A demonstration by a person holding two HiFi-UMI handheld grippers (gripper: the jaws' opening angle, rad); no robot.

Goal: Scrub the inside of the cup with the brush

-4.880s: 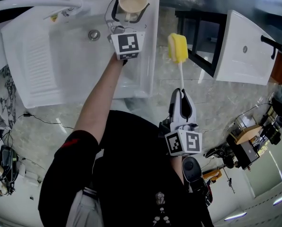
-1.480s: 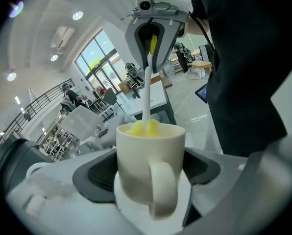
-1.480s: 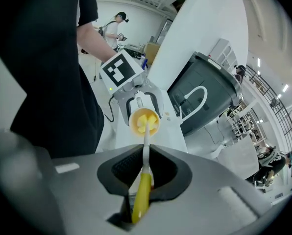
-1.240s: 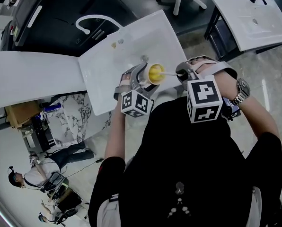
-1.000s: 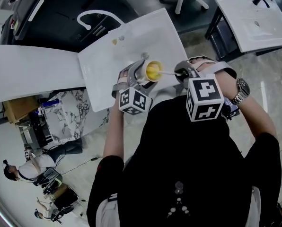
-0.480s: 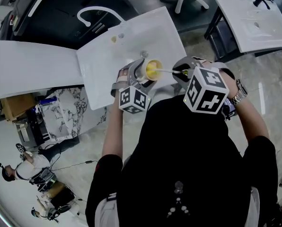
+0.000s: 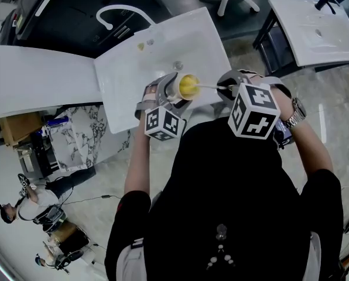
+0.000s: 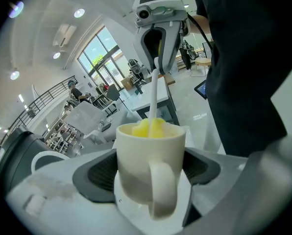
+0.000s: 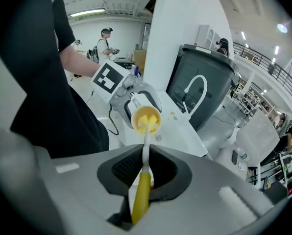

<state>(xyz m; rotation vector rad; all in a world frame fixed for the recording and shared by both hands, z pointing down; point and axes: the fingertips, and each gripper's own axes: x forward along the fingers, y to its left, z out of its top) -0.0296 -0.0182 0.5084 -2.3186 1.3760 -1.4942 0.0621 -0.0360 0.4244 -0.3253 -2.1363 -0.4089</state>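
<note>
Head view: a person in a black top stands at the near edge of a white sink (image 7: 133,69), with both tools raised over that edge.
Left tool (image 7: 173,91): its jaws are closed on the body of a cream cup (image 8: 151,151). In the left gripper view a dark pad presses each side of the cup, and the cup's handle faces the camera.
Cup: it is held in the air above the sink's near edge, tipped so that its mouth faces the right tool.
Right tool (image 9: 145,168): its jaws are pinched on the brush (image 9: 142,190), about where the white stem meets the yellow grip. The grip runs back between the jaws toward the camera.
Brush: its yellow sponge head (image 8: 150,128) sits inside the cup's mouth and fills most of the opening. The thin white stem bridges the gap between the two tools.
Sink: it is a shallow white basin with a round drain just beyond the cup and a curved white faucet (image 7: 119,13) at its far side.
Second basin (image 7: 315,22): it is white and stands well to the right of the sink.
Bystanders: people stand on the floor to the left of the sink, well apart from it.
</note>
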